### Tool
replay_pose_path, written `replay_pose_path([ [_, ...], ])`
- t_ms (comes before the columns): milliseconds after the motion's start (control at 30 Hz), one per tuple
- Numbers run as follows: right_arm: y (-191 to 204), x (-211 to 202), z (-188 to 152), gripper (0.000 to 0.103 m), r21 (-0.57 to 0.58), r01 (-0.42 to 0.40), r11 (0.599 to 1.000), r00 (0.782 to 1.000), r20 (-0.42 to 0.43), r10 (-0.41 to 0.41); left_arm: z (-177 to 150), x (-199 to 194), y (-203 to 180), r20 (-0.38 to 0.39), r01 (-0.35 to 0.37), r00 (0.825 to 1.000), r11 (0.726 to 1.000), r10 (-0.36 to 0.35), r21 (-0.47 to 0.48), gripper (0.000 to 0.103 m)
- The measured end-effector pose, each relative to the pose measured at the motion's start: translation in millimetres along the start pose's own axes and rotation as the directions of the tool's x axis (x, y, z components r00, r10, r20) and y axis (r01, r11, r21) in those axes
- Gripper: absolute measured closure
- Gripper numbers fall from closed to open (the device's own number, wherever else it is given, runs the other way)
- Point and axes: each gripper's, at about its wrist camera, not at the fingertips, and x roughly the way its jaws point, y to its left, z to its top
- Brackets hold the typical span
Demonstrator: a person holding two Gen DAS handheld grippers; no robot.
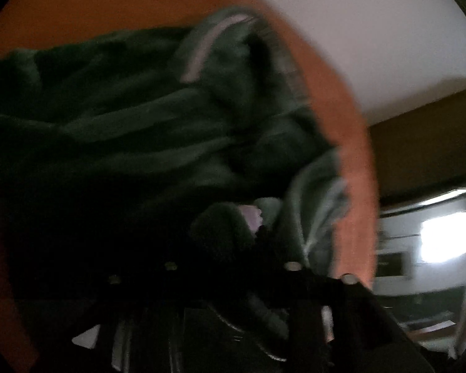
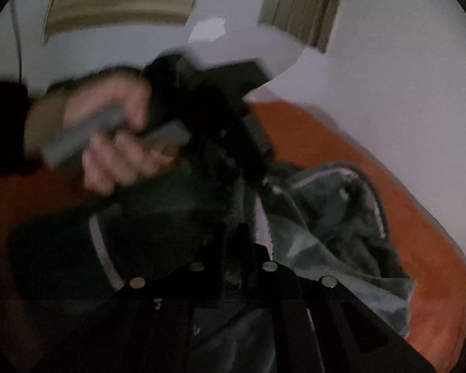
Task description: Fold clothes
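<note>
Centrally, a dark green fleece garment (image 2: 335, 217) with pale piping lies crumpled on an orange bedsheet (image 2: 397, 192), spreading from the middle of the right wrist view toward four o'clock; the left wrist view shows the same garment (image 1: 115, 118) filling its left half, with the sheet (image 1: 354, 161) curving from twelve to five o'clock. The right gripper (image 2: 233, 248) sits at six o'clock in its own view, its jaws drawn nearly together with a fold of the green fabric pinched between them. Toward ten o'clock there, the person's left hand (image 2: 115, 143) wraps a grey handle, fingers curled, holding the left gripper (image 2: 258, 168) angled down onto the cloth. From its own camera, the left gripper (image 1: 233, 242) is dark and blurred amid the fabric; whether it grips cannot be told. A white wall (image 2: 388, 77) stands behind.
</note>
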Motion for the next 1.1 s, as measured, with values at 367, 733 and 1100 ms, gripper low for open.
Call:
replay_pose_path([
  [367, -22.6, 37.2, -32.2, 0.039, 0.158, -0.232, 0.960, 0.950, -0.176, 0.258, -10.7, 3.0, 19.0, 0.059, -0.065, 0.996, 0.998, 0.064, 0.019, 0.042],
  [733, -228.4, 18.6, -146.2, 0.063, 0.501, 0.395, 0.770, 0.890, -0.416, -0.186, -7.7, 12.4, 29.1, 0.045, -0.044, 0.998, 0.998, 0.042, 0.035, 0.035],
  [1100, -256.4, -14.9, -182.2, 0.096, 0.846, 0.207, 0.491, 0.977, -0.204, -0.060, 12.2, 9.7, 22.1, 0.167, -0.081, 0.983, 0.997, 0.078, 0.006, 0.083],
])
